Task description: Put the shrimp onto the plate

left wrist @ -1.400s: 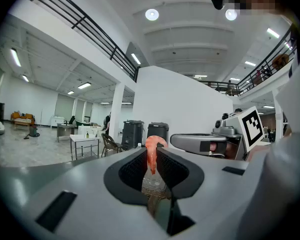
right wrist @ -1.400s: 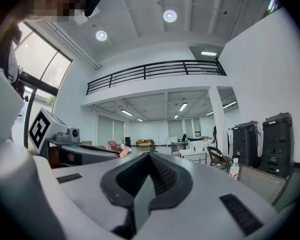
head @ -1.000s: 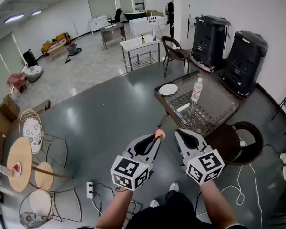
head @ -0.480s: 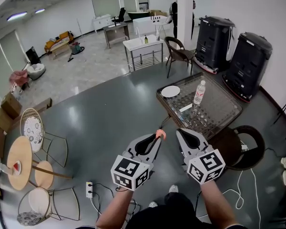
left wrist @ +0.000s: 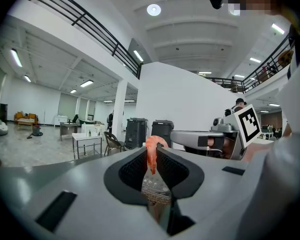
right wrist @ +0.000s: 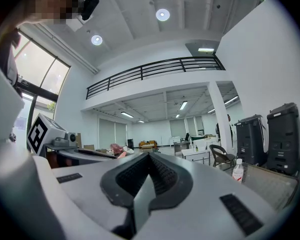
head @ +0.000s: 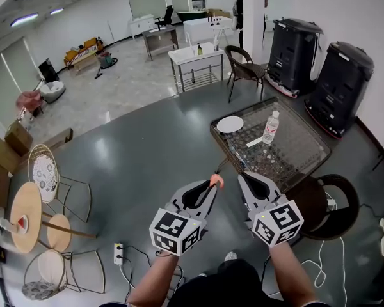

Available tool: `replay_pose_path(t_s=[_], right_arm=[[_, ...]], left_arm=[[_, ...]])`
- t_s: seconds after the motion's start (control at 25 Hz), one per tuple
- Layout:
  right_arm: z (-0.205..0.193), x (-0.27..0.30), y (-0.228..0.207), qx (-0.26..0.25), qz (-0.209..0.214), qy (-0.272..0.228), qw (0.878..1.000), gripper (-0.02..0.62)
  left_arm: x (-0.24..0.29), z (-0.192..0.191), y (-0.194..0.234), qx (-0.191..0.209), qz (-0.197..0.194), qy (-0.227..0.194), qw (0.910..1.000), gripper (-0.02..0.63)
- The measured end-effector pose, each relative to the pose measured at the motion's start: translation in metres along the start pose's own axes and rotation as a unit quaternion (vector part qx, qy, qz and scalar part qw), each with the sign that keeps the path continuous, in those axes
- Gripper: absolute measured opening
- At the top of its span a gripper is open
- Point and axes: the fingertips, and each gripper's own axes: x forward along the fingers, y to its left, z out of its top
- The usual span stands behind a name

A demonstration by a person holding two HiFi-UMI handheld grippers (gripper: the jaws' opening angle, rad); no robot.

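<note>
Plate (head: 230,124) and glass tabletop (head: 294,152) sit slightly nearer; carrying step.
Left hand-held gripper (head: 212,185) clamps the shrimp (head: 216,181); right hand-held gripper (head: 243,178) is closed on nothing. The plate lies well ahead: carry forward, then release.

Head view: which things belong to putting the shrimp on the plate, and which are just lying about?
Job: shrimp, left gripper holding it, plate, glass table.
Lying about: water bottle, wicker chair, round wooden table.
</note>
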Motion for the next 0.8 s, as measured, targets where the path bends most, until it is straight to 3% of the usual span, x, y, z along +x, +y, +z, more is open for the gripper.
replay_pose_path(t_s=[0.48, 0.8], right_arm=[[0.006, 0.031, -0.064, -0.006, 0.028, 0.004, 1.0, 0.006], [-0.003, 0.05, -0.102, 0.001, 0.02, 0.014, 1.0, 0.006]], left_arm=[[0.066, 0.017, 0.018, -0.002, 0.032, 0.007, 0.9995, 0.064], [0.109, 0.015, 0.034, -0.007, 0.025, 0.014, 0.9996, 0.063]])
